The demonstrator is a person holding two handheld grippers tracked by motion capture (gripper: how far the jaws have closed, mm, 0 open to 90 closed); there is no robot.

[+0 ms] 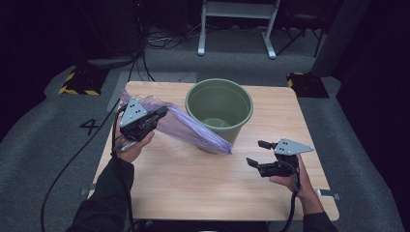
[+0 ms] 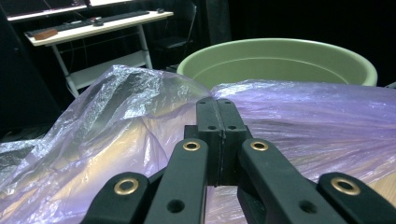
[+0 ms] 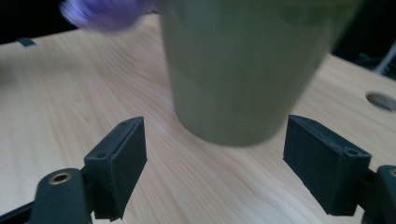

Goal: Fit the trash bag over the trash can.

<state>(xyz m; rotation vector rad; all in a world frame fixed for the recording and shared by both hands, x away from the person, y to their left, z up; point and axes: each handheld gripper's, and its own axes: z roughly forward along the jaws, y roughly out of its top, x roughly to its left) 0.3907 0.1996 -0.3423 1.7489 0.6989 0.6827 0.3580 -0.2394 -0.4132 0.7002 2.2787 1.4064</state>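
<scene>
- Left gripper (image 1: 159, 115) at nine o'clock of the table, jaws clenched on a fold of the thin, crinkled purple plastic bag (image 1: 186, 126), plastic pinched between the pads in the left gripper view (image 2: 140, 121).
- Bag held up off the pale wooden table (image 1: 183, 183), stretched from the gripper toward four o'clock, far end by the foot of the round green plastic bin (image 1: 220, 111).
- Right gripper (image 1: 259, 153) at four o'clock, jaws released and wide, nothing between them, pointed at the bin wall (image 3: 233, 74).
- Step in hand, by the look of it: getting the bag ready to line the bin.
- Next move likely: catching the bag's free edge with the right gripper, then spreading the mouth over the rim.
</scene>
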